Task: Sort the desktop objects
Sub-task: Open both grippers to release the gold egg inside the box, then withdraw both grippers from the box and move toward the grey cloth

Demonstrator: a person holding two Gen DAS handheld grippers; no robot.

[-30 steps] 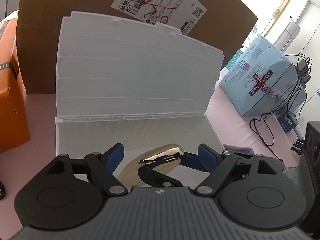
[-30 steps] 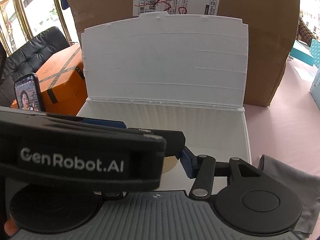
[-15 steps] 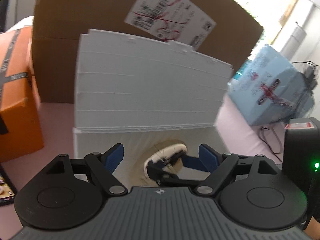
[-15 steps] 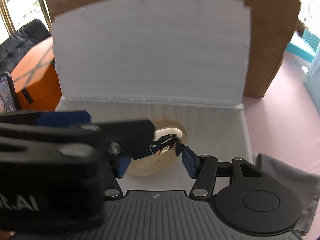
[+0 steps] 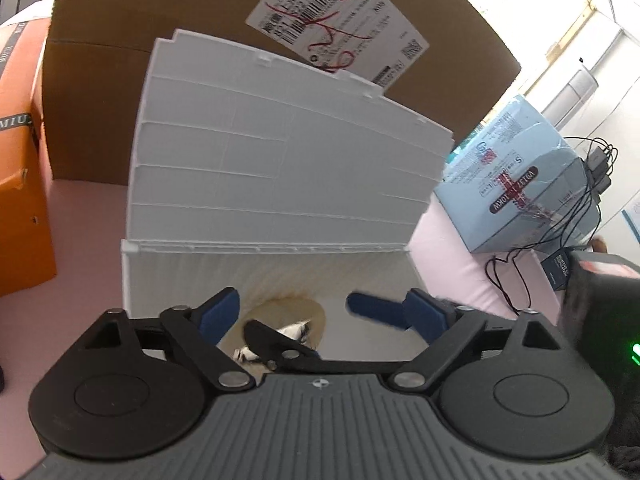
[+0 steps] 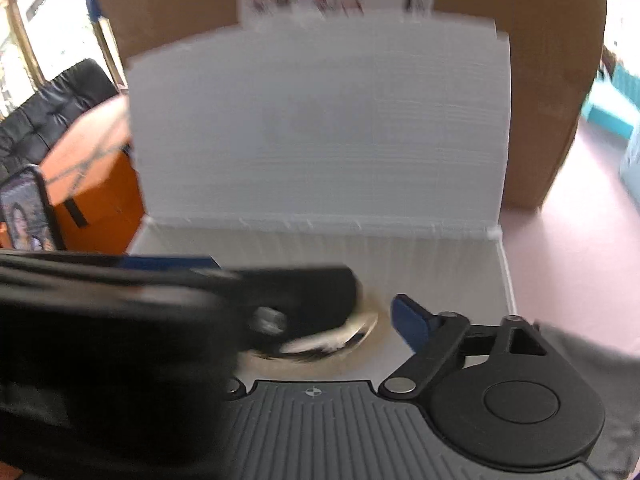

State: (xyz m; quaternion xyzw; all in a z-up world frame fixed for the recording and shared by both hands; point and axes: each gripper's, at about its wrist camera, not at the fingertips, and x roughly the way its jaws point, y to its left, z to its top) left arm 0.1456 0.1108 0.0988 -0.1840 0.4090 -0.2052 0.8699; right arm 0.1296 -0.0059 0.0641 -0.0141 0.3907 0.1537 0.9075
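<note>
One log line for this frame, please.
left gripper: open, over white box | right gripper: open, alongside | beige roll: on box floor, ungripped | lid: raised | right view blurred

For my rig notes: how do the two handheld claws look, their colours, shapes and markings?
Both look alike: the left claw and right claw have a grey ribbed body with a small cross mark, two round black discs, black linkage arms with silver pivots, and blue finger pads.

The white bin looks like matt corrugated plastic (finely ribbed); the brown box behind is plain cardboard.
</note>
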